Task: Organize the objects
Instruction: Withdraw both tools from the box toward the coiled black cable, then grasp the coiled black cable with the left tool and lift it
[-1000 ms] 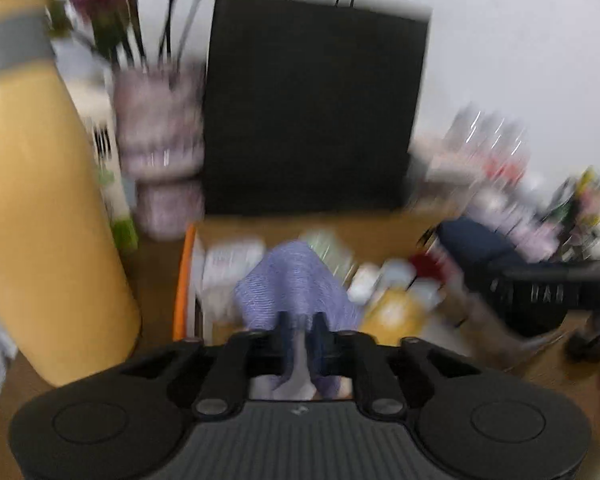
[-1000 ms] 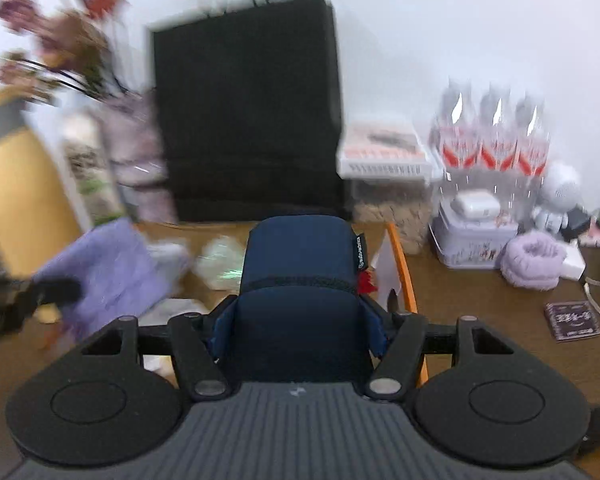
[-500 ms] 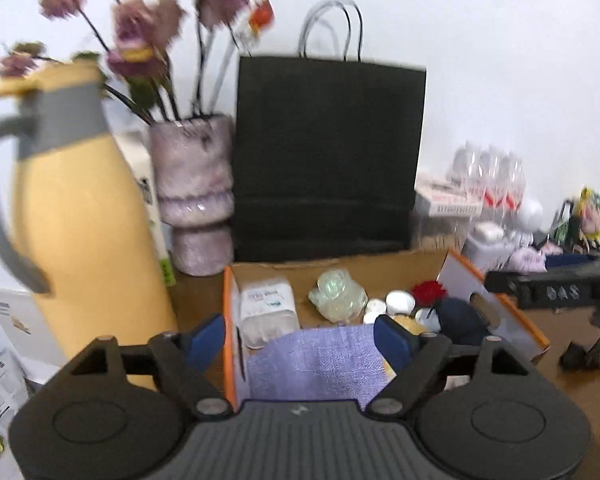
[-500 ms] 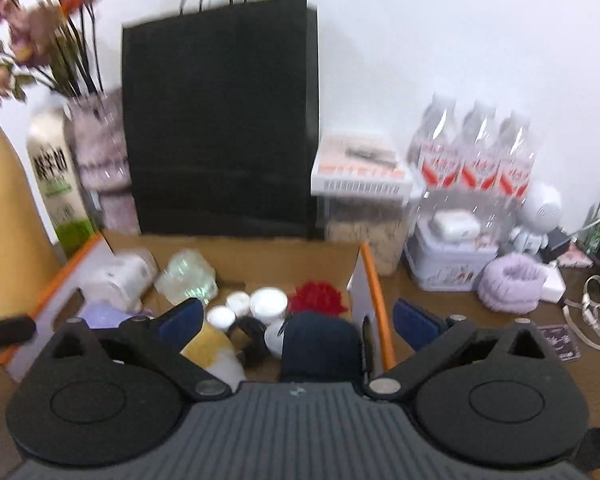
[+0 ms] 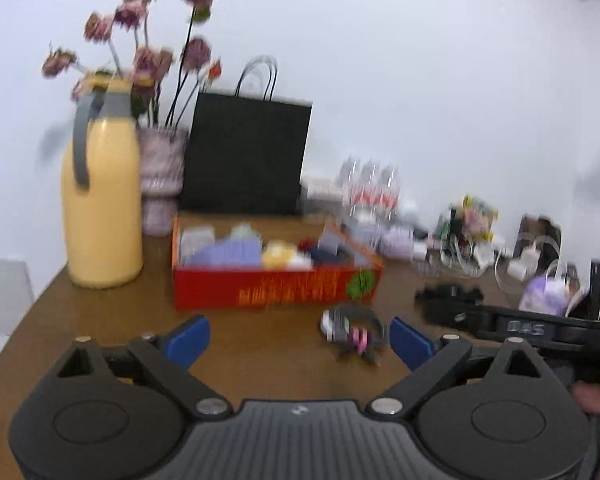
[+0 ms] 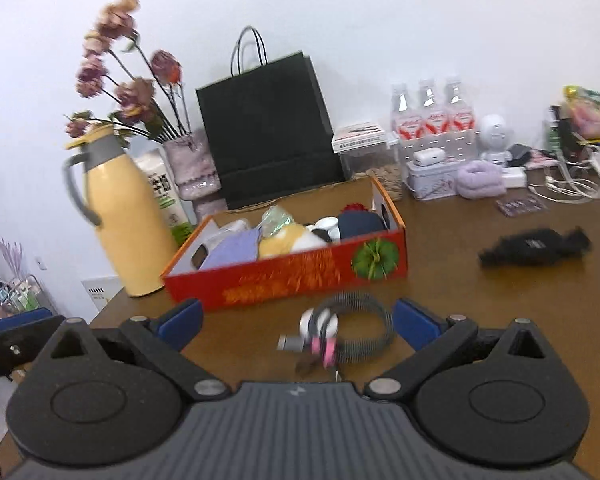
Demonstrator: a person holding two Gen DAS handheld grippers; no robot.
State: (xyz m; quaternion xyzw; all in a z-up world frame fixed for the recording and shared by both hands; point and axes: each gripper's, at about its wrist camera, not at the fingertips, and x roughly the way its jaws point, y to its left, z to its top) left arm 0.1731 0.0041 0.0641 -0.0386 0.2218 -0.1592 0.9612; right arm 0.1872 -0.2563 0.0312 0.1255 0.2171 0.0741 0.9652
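Both my tongs gape wide and empty: left gripper, right gripper. Low in the right frame's centre, a coiled cable lies between my blue pads, just below the red box, centre frame, full of things.

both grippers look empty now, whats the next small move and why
Probably ease the right gripper forward and down to close on the coiled cable. It lies loose on the table in front of the red box, between that gripper's open jaws, while the purple cloth already sits in the box.
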